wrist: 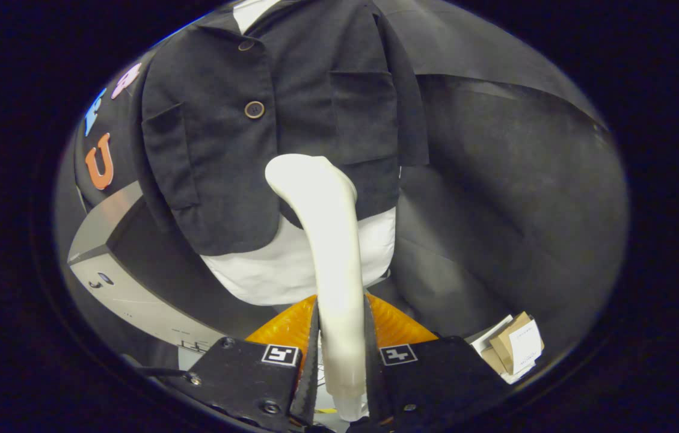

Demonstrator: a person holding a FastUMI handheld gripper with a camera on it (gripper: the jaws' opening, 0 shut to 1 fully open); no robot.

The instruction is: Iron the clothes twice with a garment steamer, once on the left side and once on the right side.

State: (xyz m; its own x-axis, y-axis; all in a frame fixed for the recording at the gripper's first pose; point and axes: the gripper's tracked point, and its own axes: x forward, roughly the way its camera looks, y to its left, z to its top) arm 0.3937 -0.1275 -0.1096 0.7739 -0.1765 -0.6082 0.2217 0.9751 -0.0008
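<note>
Both fingers (313, 355) of the gripper (342, 361) press on the cream handle of the garment steamer (327, 240), one from each side, so the tool is firmly held. From between the fingers the steamer rises straight ahead, and its bent head lies against, or just short of, the lower front of the dark jacket (267, 120); contact cannot be told for sure. Its head sits beside the button line, under the chest pocket on the right-hand panel. Beneath the jacket a white shirt hem (291, 270) hangs just beyond the fingers. An orange base (282, 328) shows right behind the fingertips. To the right lie some paper tags (516, 349).

My judgement: one ironing pass is in hand, near the jacket's hem. Next comes a steady stroke along that panel, head kept close to the cloth, then the other side.
</note>
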